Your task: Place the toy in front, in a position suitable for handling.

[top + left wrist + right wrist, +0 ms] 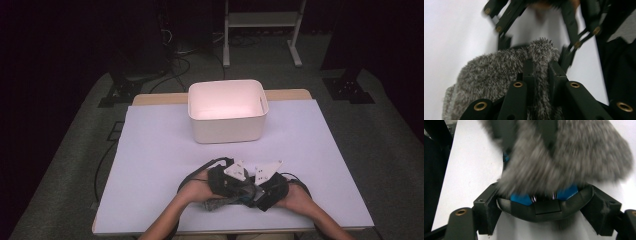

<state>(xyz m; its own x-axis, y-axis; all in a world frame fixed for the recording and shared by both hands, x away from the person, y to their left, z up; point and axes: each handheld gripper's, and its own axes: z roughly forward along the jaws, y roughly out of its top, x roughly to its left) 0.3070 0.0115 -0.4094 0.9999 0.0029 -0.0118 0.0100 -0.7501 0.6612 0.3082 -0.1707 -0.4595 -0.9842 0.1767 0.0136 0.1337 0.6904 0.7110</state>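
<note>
A fuzzy grey cloth (pixel 491 77) lies near the table's front edge between my two grippers; in the high view it is the grey bundle (pixel 215 204) under the hands. My left gripper (pixel 541 68) is shut on a fold of it. In the high view the left gripper (pixel 241 190) points right, nose to nose with my right gripper (pixel 254 192). The right gripper (pixel 546 206) has its jaws wide apart, and the blurred cloth (pixel 564 157) hangs over the gap between them. In the left gripper view, the right gripper (pixel 539 17) stands spread just beyond the cloth.
A white bin (pixel 225 131) stands at the back middle of the white-covered table (pixel 150 165), its inside bare as far as I see. Cables trail from both grippers across the front. Beyond the table are dark floor, stands and a white frame (pixel 262 20).
</note>
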